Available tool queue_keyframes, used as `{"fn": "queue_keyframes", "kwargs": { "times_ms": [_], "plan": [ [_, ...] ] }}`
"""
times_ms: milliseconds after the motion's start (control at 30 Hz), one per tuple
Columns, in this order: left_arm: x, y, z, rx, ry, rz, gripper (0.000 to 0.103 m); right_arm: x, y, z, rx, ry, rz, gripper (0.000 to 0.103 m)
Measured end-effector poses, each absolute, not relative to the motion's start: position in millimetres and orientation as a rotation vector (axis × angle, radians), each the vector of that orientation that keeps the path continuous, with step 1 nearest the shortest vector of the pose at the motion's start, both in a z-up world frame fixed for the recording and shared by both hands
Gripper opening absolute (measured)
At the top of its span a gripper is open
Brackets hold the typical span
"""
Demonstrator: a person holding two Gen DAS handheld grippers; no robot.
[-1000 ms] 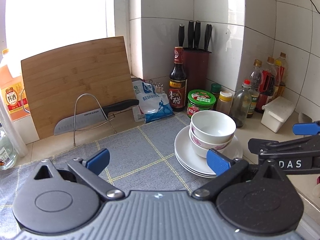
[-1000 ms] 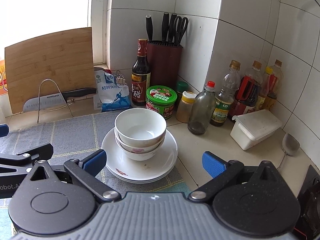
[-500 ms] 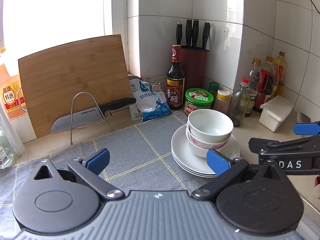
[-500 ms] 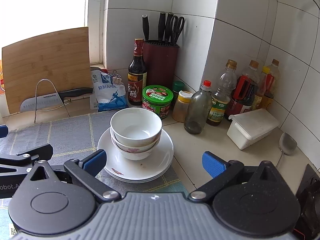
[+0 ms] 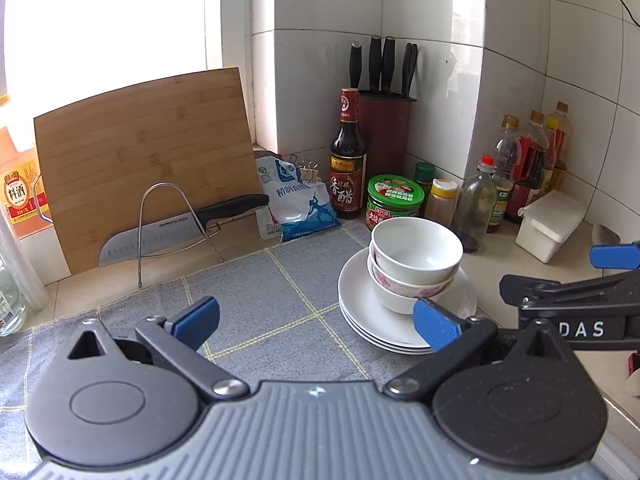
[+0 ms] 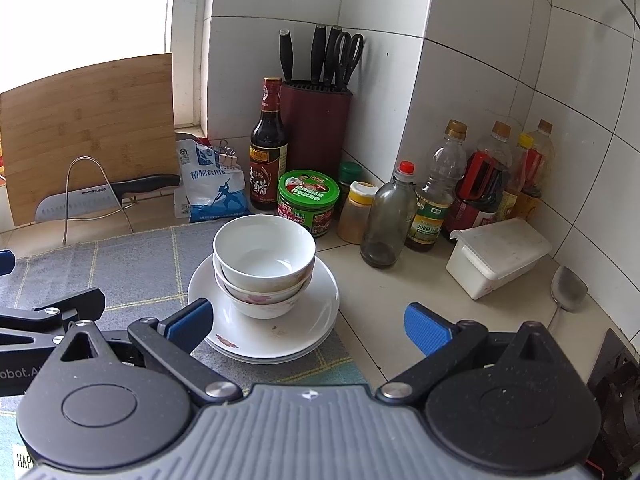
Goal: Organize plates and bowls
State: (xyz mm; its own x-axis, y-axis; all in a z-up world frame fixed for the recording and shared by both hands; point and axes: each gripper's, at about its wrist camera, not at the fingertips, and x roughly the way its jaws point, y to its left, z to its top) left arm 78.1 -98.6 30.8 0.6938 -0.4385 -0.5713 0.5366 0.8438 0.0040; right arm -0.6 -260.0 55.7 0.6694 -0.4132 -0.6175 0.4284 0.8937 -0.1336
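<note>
Both claws stood apart and empty: the left claw (image 5: 316,322) with the plate stack (image 5: 362,312) just ahead and to its right, the right claw (image 6: 306,326) with the stack (image 6: 320,312) directly ahead, on the mat's edge on the desk (image 6: 396,304). Two nested bowls (image 6: 264,264) sat on the plates, the upper one empty. A likely hazard: lifting the top bowl by one rim could drag the lower bowl or tip the stack. Beyond stood a green-lidded jar (image 6: 308,200), closed, and a knife block (image 6: 316,128) holding knives and scissors.
</note>
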Motion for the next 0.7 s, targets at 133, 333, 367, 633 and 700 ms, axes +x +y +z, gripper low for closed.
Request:
{"fn": "queue_keyframes", "kwargs": {
  "times_ms": [133, 333, 367, 633, 700],
  "plan": [
    [77.8, -98.8, 30.6, 0.176, 0.592, -0.545, 0.102, -1.4, -260.0, 56.4, 0.019, 0.689, -0.474, 0.103],
    [77.8, -98.9, 30.8, 0.177, 0.593, -0.545, 0.102, -1.4, -259.5, 56.6, 0.019, 0.688, -0.476, 0.103],
    [78.0, -99.2, 30.8, 0.176, 0.594, -0.544, 0.102, -1.6, -259.5, 56.7, 0.018, 0.688, -0.477, 0.103],
    [76.8, -100.4, 31.1, 0.180, 0.591, -0.548, 0.102, -3.4, -261.2, 57.3, 0.013, 0.686, -0.482, 0.103],
    [76.9, -100.9, 31.0, 0.182, 0.592, -0.550, 0.102, -4.5, -261.7, 57.2, 0.011, 0.686, -0.483, 0.103]
  ]
}}
